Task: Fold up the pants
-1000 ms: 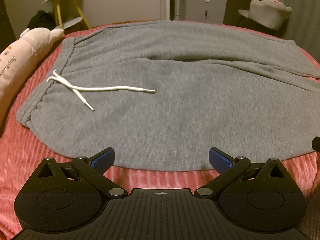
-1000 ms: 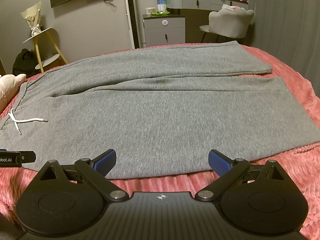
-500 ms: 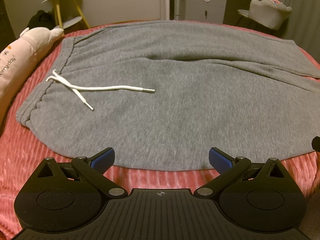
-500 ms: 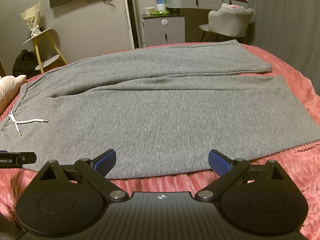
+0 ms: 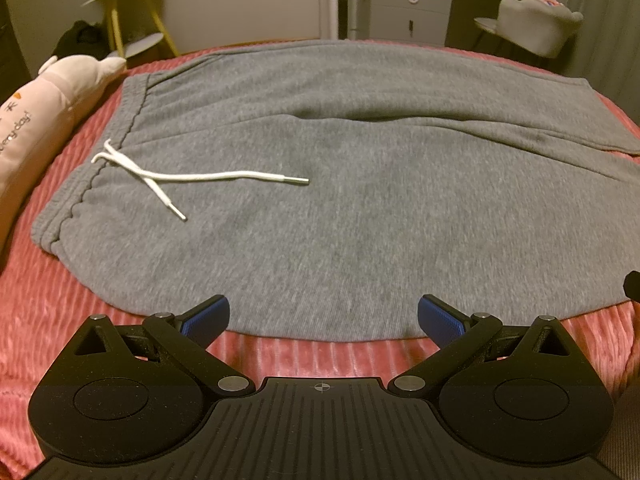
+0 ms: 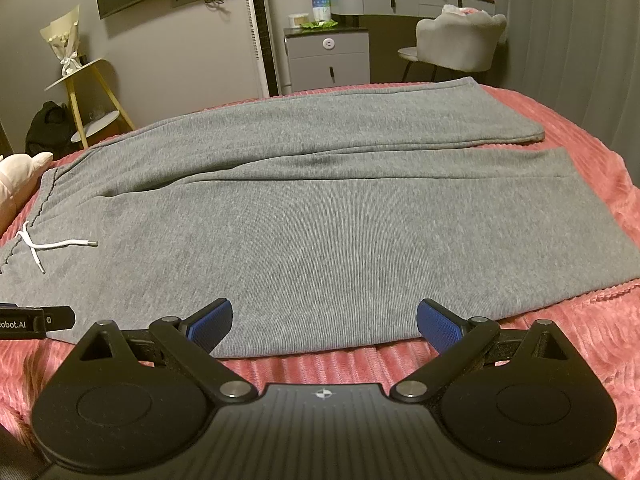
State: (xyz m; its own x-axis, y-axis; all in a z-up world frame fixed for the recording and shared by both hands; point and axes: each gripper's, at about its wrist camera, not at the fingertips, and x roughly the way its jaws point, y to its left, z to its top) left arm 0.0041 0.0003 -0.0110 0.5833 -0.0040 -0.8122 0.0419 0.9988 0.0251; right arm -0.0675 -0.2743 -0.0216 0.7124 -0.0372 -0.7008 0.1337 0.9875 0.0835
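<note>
Grey sweatpants [image 5: 340, 184] lie flat on a pink bed, waistband at the left, both legs running to the right [image 6: 340, 216]. A white drawstring [image 5: 180, 178] lies on the waist area and shows small in the right wrist view [image 6: 44, 246]. My left gripper [image 5: 323, 318] is open and empty, just above the pants' near edge by the waist end. My right gripper [image 6: 324, 320] is open and empty, at the near edge of the near leg.
The pink ribbed bedspread [image 5: 60, 312] surrounds the pants. A pink plush pillow [image 5: 44, 112] lies left of the waistband. Beyond the bed stand a yellow side table [image 6: 84, 92], a grey cabinet [image 6: 328, 60] and a chair [image 6: 456, 40]. The left gripper's tip [image 6: 36, 320] shows at the right view's left edge.
Almost nothing. The right wrist view has shifted very slightly; both grippers stay open at the near edge of the pants.
</note>
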